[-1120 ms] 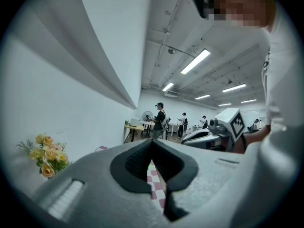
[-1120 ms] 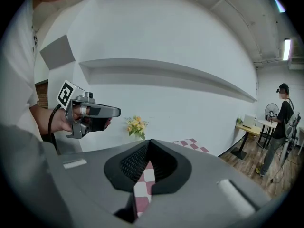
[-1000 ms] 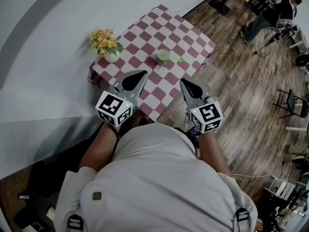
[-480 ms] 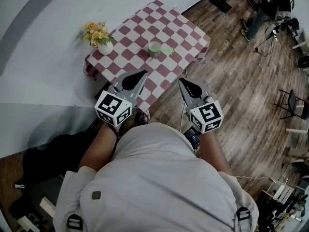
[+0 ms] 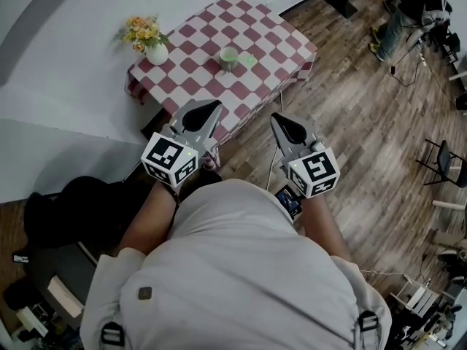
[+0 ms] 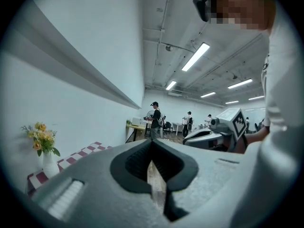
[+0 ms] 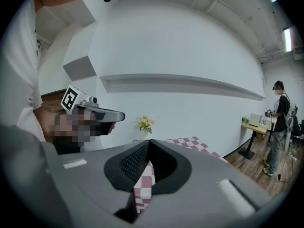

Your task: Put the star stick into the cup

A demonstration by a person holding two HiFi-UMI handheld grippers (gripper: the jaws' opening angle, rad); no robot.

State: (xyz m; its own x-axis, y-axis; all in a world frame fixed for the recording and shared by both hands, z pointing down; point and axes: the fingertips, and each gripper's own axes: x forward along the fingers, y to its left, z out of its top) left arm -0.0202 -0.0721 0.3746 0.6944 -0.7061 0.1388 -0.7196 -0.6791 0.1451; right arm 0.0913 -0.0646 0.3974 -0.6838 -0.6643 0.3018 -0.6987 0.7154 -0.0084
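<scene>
A pale green cup stands on the red-and-white checked table far ahead in the head view. The green star stick lies on the cloth just right of the cup. My left gripper and right gripper hang side by side near my body, well short of the table, over the wood floor. Both are shut with nothing between the jaws. In the left gripper view my left gripper points past the table's corner; cup and stick are hidden there. My right gripper faces the table.
A white vase of yellow and orange flowers stands at the table's far left corner, against a white wall. Dark bags lie at the lower left. People and desks occupy the far right, and a black chair stands on the wood floor.
The table has shifted up and away in the head view as the camera backed off. Both grippers kept their place near my body and stayed shut.
</scene>
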